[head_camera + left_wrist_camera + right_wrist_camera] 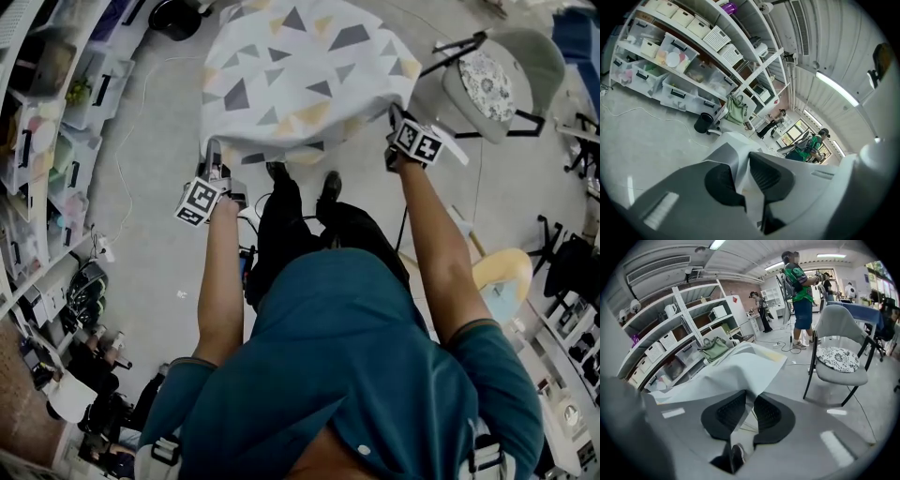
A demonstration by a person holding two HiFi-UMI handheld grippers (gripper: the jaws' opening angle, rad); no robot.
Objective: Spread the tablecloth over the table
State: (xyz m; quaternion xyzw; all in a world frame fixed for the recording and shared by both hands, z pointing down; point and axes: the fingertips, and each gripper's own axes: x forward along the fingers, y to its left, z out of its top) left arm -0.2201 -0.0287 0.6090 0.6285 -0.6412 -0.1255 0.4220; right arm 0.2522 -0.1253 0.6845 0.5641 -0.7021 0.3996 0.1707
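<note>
- Left gripper (214,152): jaws nearly together, pinching the tablecloth (300,75) at its near-left corner. In the left gripper view a white fold runs between the pads (723,185) of the left gripper (745,171).
- Right gripper (395,122): same narrow clamp, on the near-right corner. In the right gripper view the fold drops through the right gripper (751,412) and the sheet (736,369) fans out ahead.
- Key relation: the cloth lies straight ahead of both grippers, away from the person. The near hem spans gripper to gripper.
- The hem isn't square to the person. The right gripper sits further forward than the left, so the hem runs on a diagonal in the head view.
- One hand per corner, so neither is better placed. The coming move looks like a two-hand job: lower and even up together.
- Near hem hangs in slack scallops between the corners, just beyond the person's shoes (277,171). It reads as past the table's near edge, not yet laid.
- Cloth body: already draped over the table, which is fully hidden under it. The triangle print looks fairly flat in the middle.
- Long axis: hard to call. The visible spread reads roughly as wide as it is deep, and it points away from the person.
- Far hem is cut off by the top of the frame, so the overhang at the table's far edge can't be judged.
- Chair (487,84) stands beside the cloth's right side, close to the right gripper. Judged risk: that corner snags on it.
</note>
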